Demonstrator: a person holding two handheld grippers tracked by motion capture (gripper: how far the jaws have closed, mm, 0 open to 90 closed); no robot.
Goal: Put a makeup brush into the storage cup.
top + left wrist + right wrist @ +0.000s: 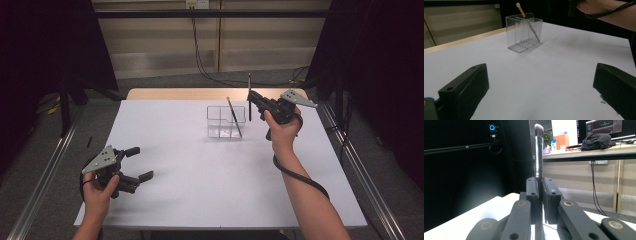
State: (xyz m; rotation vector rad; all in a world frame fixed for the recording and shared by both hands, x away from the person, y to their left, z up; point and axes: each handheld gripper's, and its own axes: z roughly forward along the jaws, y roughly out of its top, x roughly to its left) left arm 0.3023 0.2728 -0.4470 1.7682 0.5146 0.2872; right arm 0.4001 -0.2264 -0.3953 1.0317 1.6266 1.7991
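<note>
Brush (538,150) stands upright, pinched between the right gripper (541,192) jaws (left gripper (135,163) jaws gape wide, holding nothing).

Overhead light is falling evenly on the white table (200,170), which is rendering bright while the surrounding curtains and floor are staying dim. Soft, short shadows are lying under the left gripper (141,162) and beside the clear container (226,121). In the left gripper view, the near jaws are reading soft while the container (524,32) is holding fair focus. In the right gripper view, the foreground linkage is blurring, the brush (539,150) is catching glare along its ferrule, and the monitors behind are glowing brightly.
</note>
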